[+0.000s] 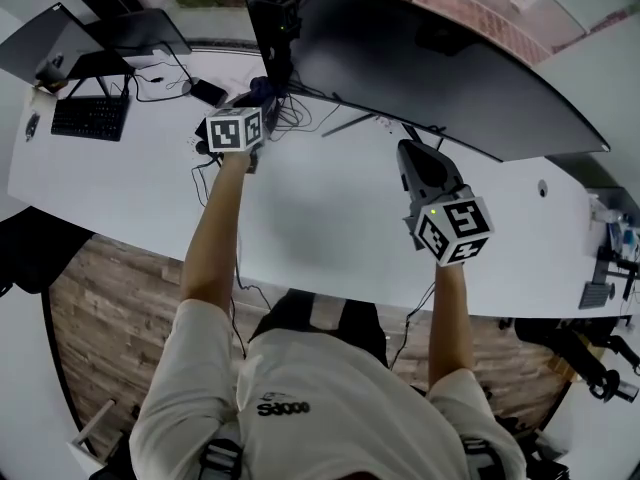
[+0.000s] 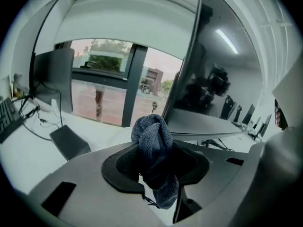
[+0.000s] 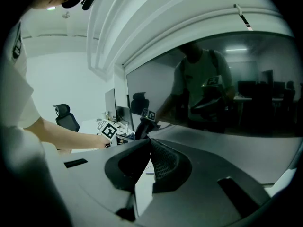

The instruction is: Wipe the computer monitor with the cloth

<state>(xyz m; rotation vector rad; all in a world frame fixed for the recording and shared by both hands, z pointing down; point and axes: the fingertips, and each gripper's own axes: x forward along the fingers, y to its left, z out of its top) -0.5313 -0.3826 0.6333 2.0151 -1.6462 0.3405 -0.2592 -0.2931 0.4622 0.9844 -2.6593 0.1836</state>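
A wide curved black monitor (image 1: 420, 58) stands at the back of the white desk (image 1: 310, 218). My left gripper (image 1: 256, 100) is at the monitor's left end, shut on a bunched blue-grey cloth (image 2: 154, 150) that bulges out above and below the jaws. In the left gripper view the dark screen (image 2: 213, 84) rises close on the right. My right gripper (image 1: 416, 156) hovers over the desk below the middle of the screen, jaws shut with nothing between them. The right gripper (image 3: 147, 143) faces the screen (image 3: 213, 93), which reflects the person.
On the desk's left end are a laptop (image 1: 45, 43), a black keyboard (image 1: 90, 118), a small dark screen (image 1: 150, 30) and a phone (image 1: 207, 92). Cables (image 1: 300, 118) trail by the monitor's stand legs (image 1: 400, 128). An office chair (image 3: 66, 117) stands far off.
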